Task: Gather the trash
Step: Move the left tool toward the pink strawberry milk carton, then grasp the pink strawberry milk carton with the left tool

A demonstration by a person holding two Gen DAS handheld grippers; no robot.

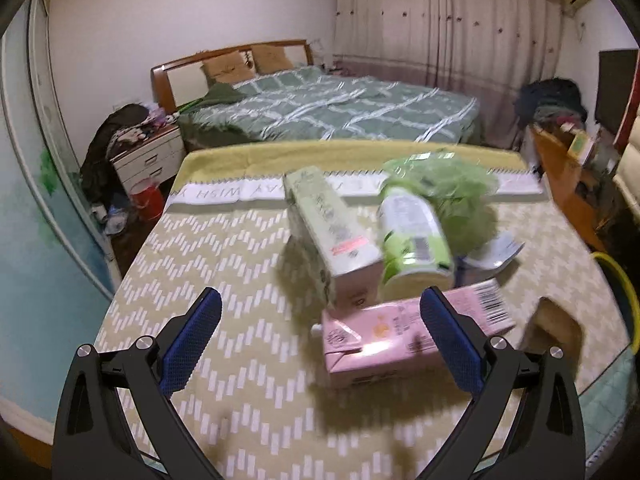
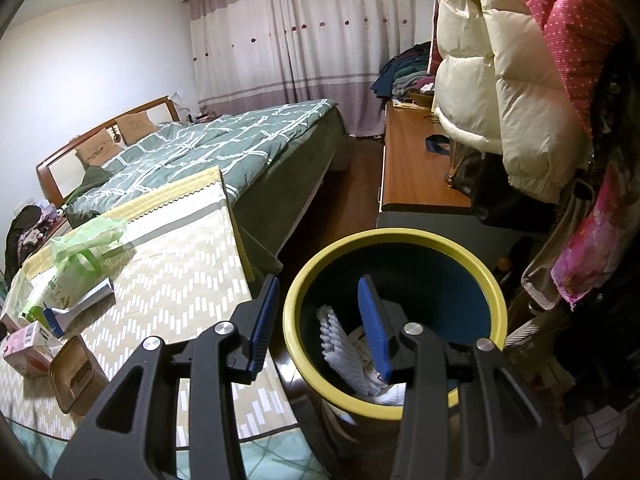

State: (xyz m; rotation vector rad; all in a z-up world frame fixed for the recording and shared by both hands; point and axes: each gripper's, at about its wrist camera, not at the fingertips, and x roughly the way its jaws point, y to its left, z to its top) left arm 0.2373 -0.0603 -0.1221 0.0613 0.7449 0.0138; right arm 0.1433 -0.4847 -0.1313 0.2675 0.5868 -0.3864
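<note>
Left gripper (image 1: 320, 344) gapes wide and empty near the blurry, probably pink carton (image 1: 412, 340), risking nudging it; right gripper (image 2: 318, 324), half-open, holds nothing above the bin (image 2: 396, 236).

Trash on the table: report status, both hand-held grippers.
Left hand-held gripper open, empty, nearing pink carton. Right hand-held gripper open, empty, over yellow-rimmed bin. Green box, bottle crowd behind carton.
</note>
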